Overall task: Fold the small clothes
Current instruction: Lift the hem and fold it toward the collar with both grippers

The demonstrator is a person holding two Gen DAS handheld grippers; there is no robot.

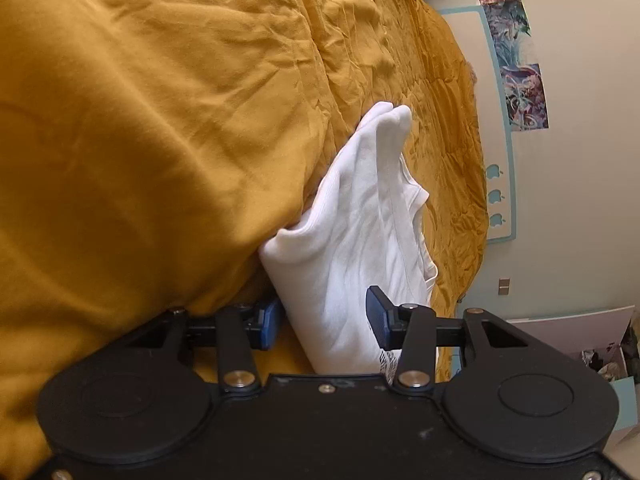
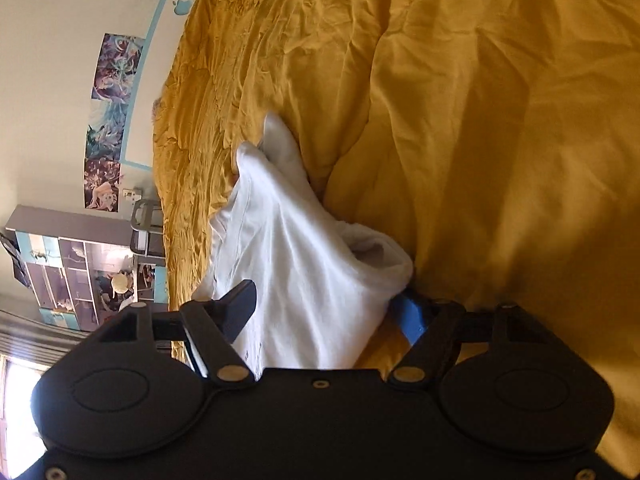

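- Left wrist view: the left gripper (image 1: 326,320) has its 2 fingers spread wide, a white garment (image 1: 360,240) lying between them on a mustard bedspread (image 1: 160,120).
- Right wrist view: the right gripper (image 2: 328,312) is equally parted around the same bunched cloth, probably positioned to pinch an edge for folding.

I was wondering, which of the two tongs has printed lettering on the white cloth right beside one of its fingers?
The left tongs: dark print on the white garment shows by its right-side finger. It spans the cloth on the mustard bedspread.
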